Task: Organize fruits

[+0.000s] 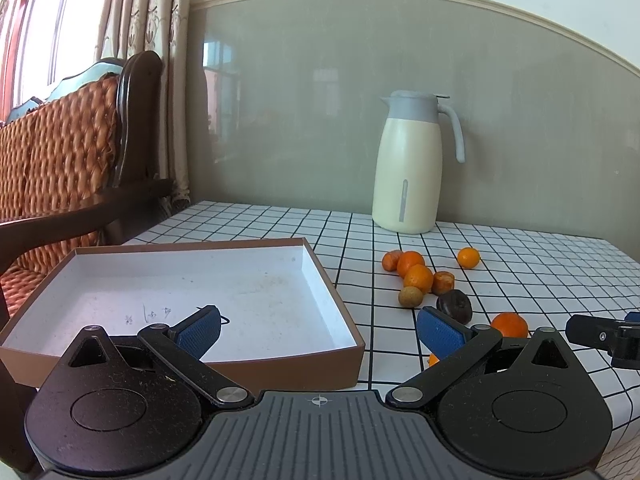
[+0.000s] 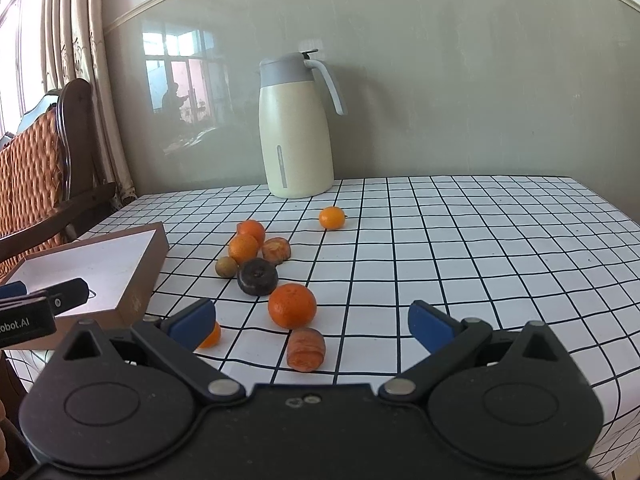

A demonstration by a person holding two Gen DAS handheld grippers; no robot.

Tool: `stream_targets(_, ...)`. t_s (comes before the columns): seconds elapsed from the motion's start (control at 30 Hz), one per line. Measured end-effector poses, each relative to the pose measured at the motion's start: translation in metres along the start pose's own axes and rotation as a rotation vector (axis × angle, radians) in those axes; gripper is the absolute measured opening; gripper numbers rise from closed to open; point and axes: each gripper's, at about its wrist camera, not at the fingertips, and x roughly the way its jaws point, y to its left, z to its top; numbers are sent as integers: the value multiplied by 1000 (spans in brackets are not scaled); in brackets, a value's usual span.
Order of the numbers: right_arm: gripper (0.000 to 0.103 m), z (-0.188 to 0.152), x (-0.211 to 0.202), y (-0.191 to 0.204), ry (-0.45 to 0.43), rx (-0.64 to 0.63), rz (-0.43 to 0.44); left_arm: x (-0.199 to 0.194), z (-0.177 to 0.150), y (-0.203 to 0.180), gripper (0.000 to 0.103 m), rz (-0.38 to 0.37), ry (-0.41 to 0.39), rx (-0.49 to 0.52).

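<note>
Both the left gripper [image 1: 320,334] and right gripper [image 2: 312,322] hover with fingers spread, grasping nothing. The large orange [image 2: 292,306] sits on the surface at the right gripper's 12 o'clock: probably light, round, roll-prone; pinch across its middle. The box [image 1: 276,364] holds no fruit.

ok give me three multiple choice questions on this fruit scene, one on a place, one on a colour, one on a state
1. Where does the jug stand?
A. inside the box
B. at the back of the table by the wall
C. on the chair

2. What colour is the dark fruit in the cluster?
A. green
B. yellow
C. dark brown

3. What state is the box in?
A. empty of fruit
B. half full of oranges
C. closed with a lid

Answers: 1 B, it stands behind the fruit against the grey wall. 2 C, it looks near black beside the big orange. 3 A, only its bare white floor with some scribbles shows.
</note>
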Motion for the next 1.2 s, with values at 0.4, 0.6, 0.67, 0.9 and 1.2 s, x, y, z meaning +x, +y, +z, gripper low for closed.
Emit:
stream_targets(0.4,97,0,1,0,0,2,0,1,2,0,103,2,-2,2)
stream_targets(0.6,97,0,1,0,1,2,0,0,1,0,103,2,-2,3)
stream_targets(0.67,97,0,1,0,1,2,-1,0,1,0,103,2,-3,3)
stream_targets(0.9,97,0,1,1,4,-1,-2,0,1,0,103,3,-3,3)
stream_targets(1.2,97,0,2,2,6,-4,1,0,1,0,103,2,-3,3)
